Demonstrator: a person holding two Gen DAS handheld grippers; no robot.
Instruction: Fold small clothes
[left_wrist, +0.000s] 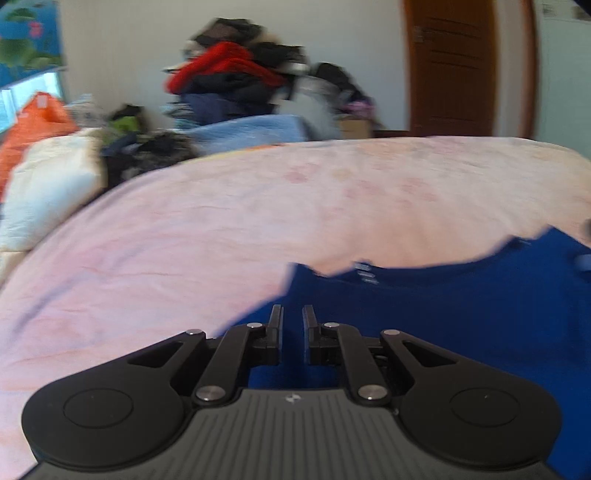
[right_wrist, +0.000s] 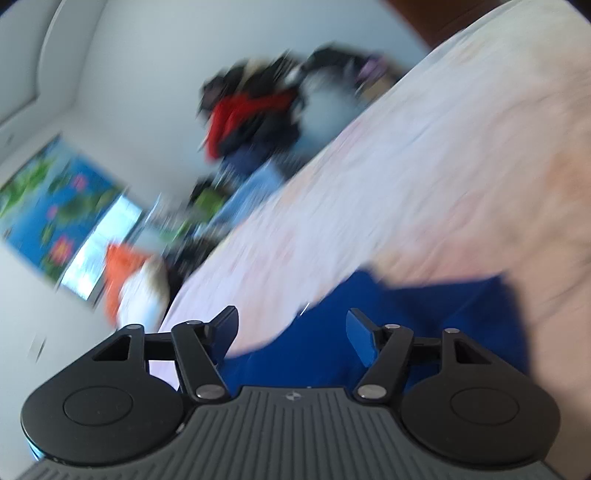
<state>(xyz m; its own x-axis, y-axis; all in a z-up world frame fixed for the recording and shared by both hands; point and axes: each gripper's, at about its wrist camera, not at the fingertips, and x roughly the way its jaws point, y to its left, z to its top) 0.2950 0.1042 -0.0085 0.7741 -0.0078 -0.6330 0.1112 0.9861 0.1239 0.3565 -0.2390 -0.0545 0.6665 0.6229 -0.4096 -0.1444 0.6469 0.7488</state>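
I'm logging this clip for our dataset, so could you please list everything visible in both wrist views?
Garment: one, royal blue, spread on the bed nearest the grippers.
Bed cover: one, pale pink, under the garment.
Clothes heap: one, red, black and navy, against the far wall.
Folded blanket: one, light blue, below the heap.
Bag: one, orange, far left.
Pillow: one, white, left of the bed.
Curtain: one, blue with flowers, top left.
Door: one, brown, far right.
Left gripper: one, black, jaws nearly together, over the garment.
Right gripper: one, black, jaws apart.
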